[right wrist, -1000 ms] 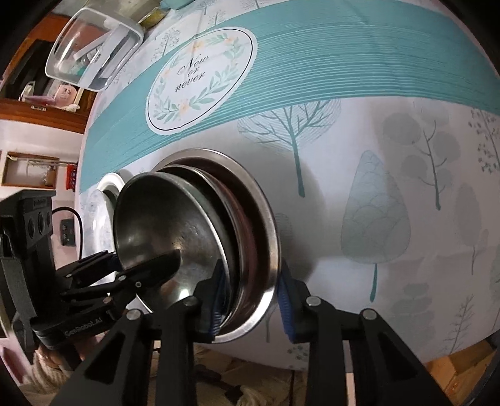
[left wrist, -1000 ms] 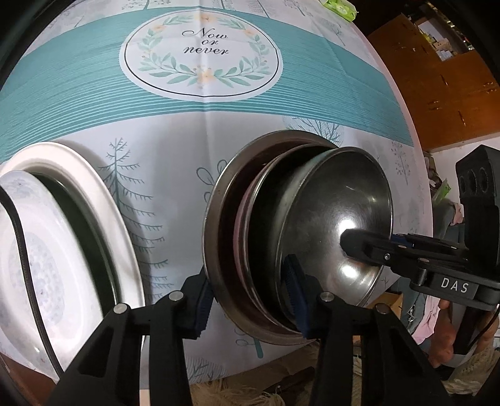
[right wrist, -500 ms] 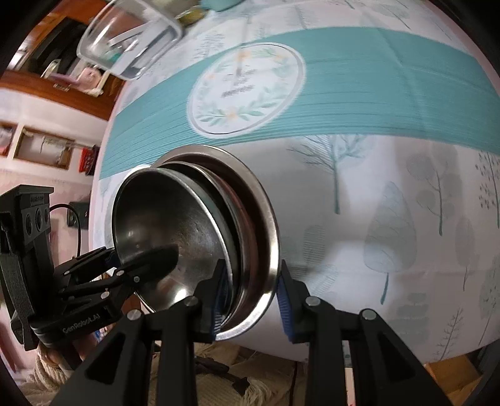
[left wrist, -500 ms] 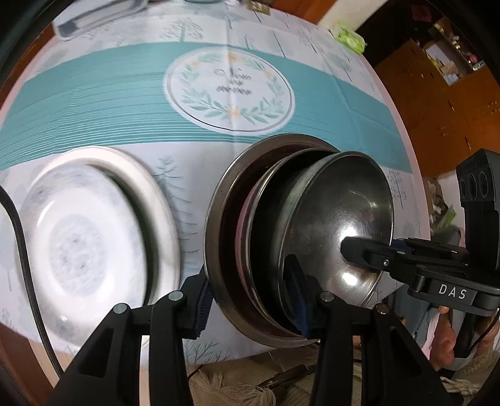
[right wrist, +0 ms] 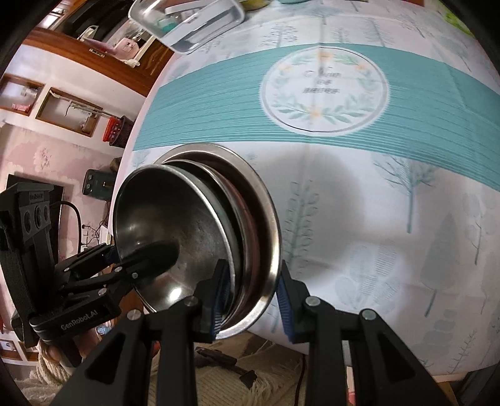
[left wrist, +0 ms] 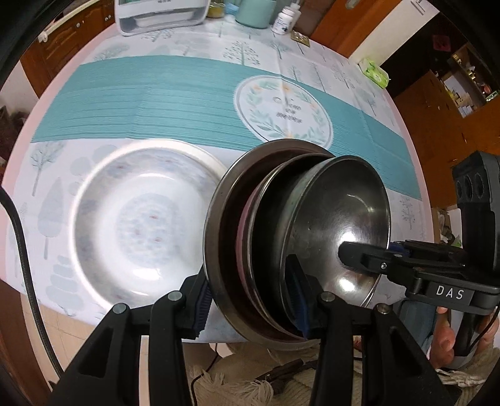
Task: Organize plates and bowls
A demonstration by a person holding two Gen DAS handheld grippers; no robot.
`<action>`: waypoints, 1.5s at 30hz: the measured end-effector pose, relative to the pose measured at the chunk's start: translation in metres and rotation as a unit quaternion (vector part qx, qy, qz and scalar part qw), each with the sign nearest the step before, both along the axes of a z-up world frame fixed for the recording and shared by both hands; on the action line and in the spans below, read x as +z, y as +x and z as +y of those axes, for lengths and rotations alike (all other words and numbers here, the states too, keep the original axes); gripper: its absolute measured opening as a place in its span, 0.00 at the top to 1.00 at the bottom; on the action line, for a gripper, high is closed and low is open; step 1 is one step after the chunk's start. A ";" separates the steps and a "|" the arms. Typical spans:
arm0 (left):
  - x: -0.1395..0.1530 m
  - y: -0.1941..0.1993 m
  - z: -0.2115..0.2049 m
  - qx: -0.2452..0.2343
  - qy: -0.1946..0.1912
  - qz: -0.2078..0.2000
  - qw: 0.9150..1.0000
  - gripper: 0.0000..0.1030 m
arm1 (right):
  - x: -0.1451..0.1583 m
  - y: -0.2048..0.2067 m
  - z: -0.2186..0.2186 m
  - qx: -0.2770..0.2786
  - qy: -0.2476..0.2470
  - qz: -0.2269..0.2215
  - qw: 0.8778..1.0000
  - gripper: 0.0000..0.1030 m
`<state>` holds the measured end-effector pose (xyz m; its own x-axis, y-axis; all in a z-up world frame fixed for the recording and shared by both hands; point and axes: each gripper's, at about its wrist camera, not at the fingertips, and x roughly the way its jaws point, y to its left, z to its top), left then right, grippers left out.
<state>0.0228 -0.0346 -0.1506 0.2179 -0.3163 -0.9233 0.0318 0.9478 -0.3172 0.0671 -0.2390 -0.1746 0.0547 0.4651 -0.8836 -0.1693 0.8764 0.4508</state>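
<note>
Grippers, left [left wrist: 250, 299] and right [right wrist: 250, 296], clamp opposite rims of the metal stack [left wrist: 297, 250]; keep it level toward the white plate [left wrist: 140, 225].

Open tablecloth w/ teal band spans the table [right wrist: 390, 218] centre and right side. Obstacles: white patterned plate [left wrist: 140, 221] at near left edge; clear plastic container [left wrist: 162, 12], teal cup [left wrist: 254, 12], pill bottle [left wrist: 284, 20] along far edge.
</note>
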 end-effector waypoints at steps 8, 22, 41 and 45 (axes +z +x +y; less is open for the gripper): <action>-0.009 0.014 0.061 -0.011 0.003 0.014 1.000 0.59 | -0.003 0.005 0.062 -0.011 0.002 0.010 1.000 0.71; -0.053 0.032 0.115 -0.056 0.003 0.050 0.997 0.59 | -0.038 0.006 0.119 -0.066 -0.020 0.036 0.997 0.71; -0.041 0.043 0.128 -0.104 0.040 0.002 0.994 0.25 | -0.019 0.001 0.128 -0.116 -0.074 -0.038 0.990 0.63; -0.024 0.042 0.133 -0.106 0.053 -0.025 0.993 0.22 | -0.005 -0.007 0.130 -0.118 -0.086 -0.065 0.987 0.63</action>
<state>0.0646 0.0986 -0.1742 0.2033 -0.2611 -0.9437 0.2474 0.9462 -0.2085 0.0602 -0.1088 -0.1797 0.2616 0.2700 -0.9267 0.0016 0.9600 0.2801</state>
